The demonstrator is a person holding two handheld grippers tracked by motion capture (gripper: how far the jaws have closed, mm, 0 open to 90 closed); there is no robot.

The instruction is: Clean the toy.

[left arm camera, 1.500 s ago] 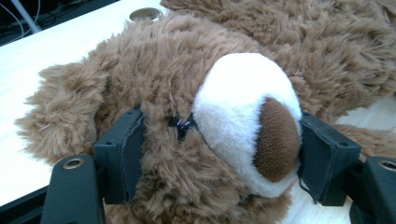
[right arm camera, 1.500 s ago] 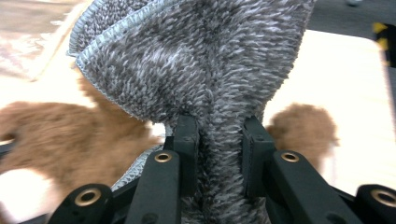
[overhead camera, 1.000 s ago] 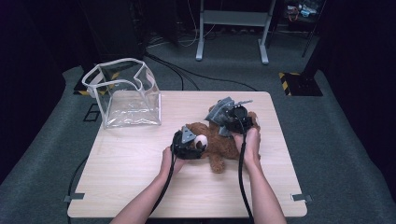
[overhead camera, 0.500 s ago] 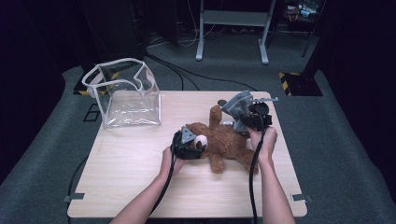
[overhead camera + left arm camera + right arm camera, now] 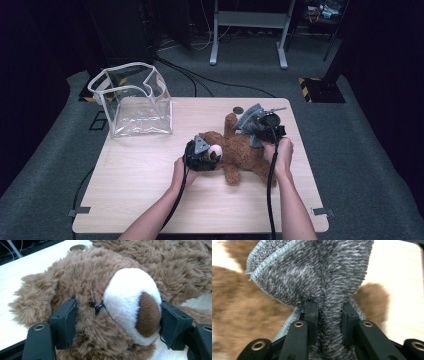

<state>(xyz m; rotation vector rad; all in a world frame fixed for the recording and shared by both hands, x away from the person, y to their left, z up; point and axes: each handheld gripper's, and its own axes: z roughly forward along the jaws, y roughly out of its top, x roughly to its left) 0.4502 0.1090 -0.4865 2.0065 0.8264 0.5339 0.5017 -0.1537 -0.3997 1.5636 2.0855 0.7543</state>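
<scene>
The teddy bear's (image 5: 117,300) head is being clamped between the left gripper's (image 5: 117,325) jaws, one pad sunk into the fur by the eye, the other pressed against the white muzzle beside the brown nose. A bunched fold of grey cloth (image 5: 317,277) is being pinched tight in the right gripper (image 5: 329,322), its stitched edge hanging to one side.

In the high view, the bear (image 5: 240,150) is lying on its back near the middle of the wooden table (image 5: 150,200), the left gripper (image 5: 201,155) at its head and the right gripper (image 5: 262,125) over its far side with the cloth (image 5: 250,122).

Compared with a second ago, the right gripper is being carried outward toward the table's right edge, the cloth being drawn along with it; the left one is being kept in place. Judged from this, the bear is being pinned while the cloth is dragged across its body, as in wiping or uncovering.

A clear plastic bag (image 5: 132,105) is standing open at the far left corner, well apart.
</scene>
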